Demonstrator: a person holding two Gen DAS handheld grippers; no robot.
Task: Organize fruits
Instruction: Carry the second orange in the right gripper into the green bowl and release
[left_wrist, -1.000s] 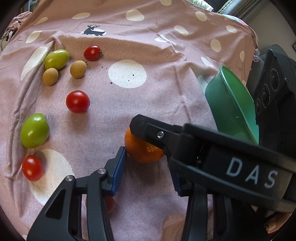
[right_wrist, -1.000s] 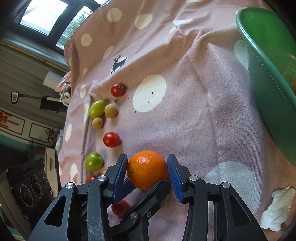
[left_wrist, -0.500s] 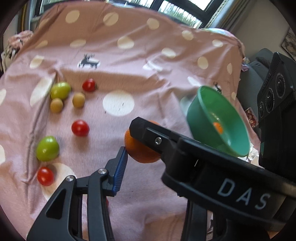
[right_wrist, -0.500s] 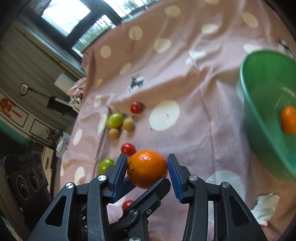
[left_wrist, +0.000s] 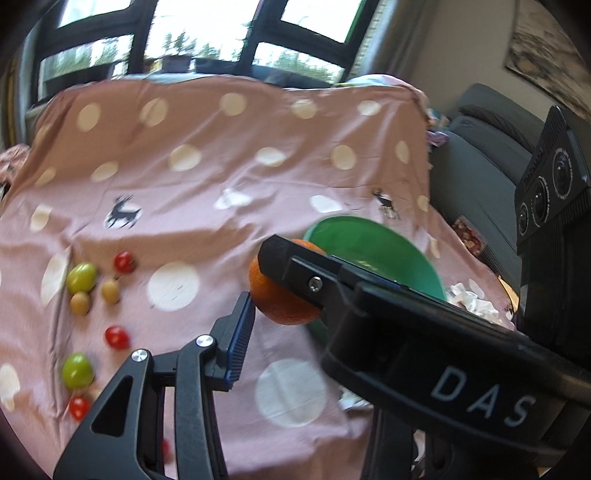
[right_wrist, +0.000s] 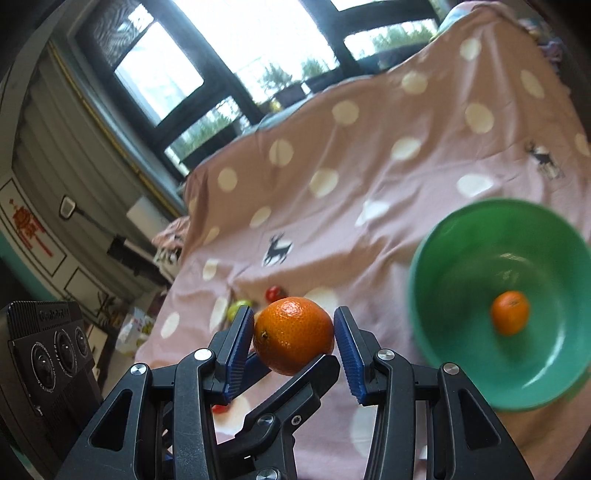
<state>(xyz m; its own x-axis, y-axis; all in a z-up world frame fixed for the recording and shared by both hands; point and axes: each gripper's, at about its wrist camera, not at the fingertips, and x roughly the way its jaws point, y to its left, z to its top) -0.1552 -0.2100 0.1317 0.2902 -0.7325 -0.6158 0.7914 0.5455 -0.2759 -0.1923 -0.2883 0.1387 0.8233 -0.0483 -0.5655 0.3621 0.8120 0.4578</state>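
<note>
- Orange (right_wrist: 293, 334) lifted clear of the pink dotted cloth (right_wrist: 332, 206), left of the green bowl (right_wrist: 461, 354).
- Pinched from both sides by the right gripper (right_wrist: 294, 332), jaws part-closed on it.
- Also touched by the left gripper (left_wrist: 273, 291) crossing beneath; full clamp unclear.
- Second orange (right_wrist: 509, 312) inside the bowl.
- Small red and green fruits (left_wrist: 79, 277) scattered on the cloth, well apart.

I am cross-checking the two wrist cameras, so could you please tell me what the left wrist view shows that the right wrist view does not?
Only the left wrist view shows the two tan round fruits and the crumpled white tissue.

Only the right wrist view shows the small orange inside the green plastic bowl.

Both show the large orange mandarin held between both grippers, the bowl and the pink dotted cloth.
</note>
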